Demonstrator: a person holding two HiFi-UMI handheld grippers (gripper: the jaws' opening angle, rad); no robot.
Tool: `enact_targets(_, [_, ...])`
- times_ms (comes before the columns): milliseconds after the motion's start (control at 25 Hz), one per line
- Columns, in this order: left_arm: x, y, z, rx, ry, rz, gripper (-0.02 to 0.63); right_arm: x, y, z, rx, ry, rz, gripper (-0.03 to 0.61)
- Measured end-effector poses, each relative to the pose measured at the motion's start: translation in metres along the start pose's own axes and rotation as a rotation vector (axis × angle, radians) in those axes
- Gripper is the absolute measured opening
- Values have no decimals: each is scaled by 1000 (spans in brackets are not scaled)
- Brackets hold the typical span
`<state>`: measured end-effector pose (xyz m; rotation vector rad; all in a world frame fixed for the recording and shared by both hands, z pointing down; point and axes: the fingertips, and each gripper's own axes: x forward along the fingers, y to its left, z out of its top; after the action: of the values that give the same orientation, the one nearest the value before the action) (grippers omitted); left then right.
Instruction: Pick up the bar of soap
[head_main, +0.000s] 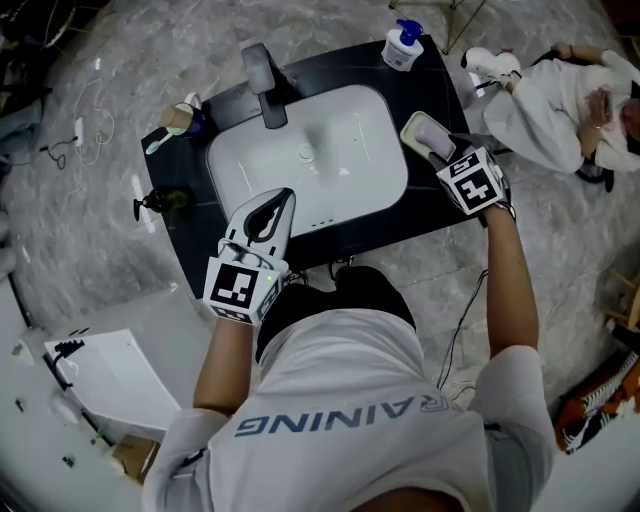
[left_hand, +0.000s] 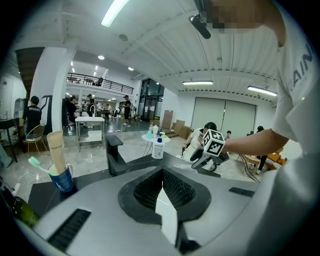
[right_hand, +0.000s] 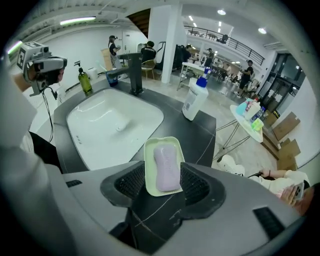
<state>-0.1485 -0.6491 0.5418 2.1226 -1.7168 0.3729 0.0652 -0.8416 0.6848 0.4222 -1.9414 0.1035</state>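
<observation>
a head view looked steeply down on a black counter with a white sink set in its middle and a dark tap behind the basin. a person in a white t-shirt stood at the near edge with a gripper in each hand.

the bar of soap, pale lilac, lay flat in a pale green soap dish on the counter, just beside the sink on the person's right side. the right gripper pointed steeply down over the dish. its jaws stood wide apart, one on each side of the dish, with the soap between them. the pads did not press on the soap or the dish, and whether the jaw tips touched the counter could not be told.

the left gripper hung over the near rim of the sink, tilted slightly down. its jaws were closed tip to tip and held nothing.

a white pump bottle with a blue top stood at the far right corner of the counter. a blue cup holding a toothbrush and a tube stood at the far left corner, and a green pump bottle stood on the left edge. another person in white sat on the marbled floor to the right of the counter.
</observation>
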Motion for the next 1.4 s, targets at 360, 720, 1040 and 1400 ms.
enact_targets(360, [18, 11, -18, -40, 22, 44, 8, 47, -10, -8, -106, 131, 94, 210])
enact_targets(720, [9, 17, -30, -68, 30, 85, 8, 63, -8, -10, -166, 212, 139, 210])
enact_targets(1040, [-2, 14, -31, -56, 27, 80, 8, 51, -10, -3, -127, 118, 78, 198])
enact_targets(1400, [-31, 5, -11, -21, -19, 40, 8, -22, -5, 27, -8, -83, -72, 193])
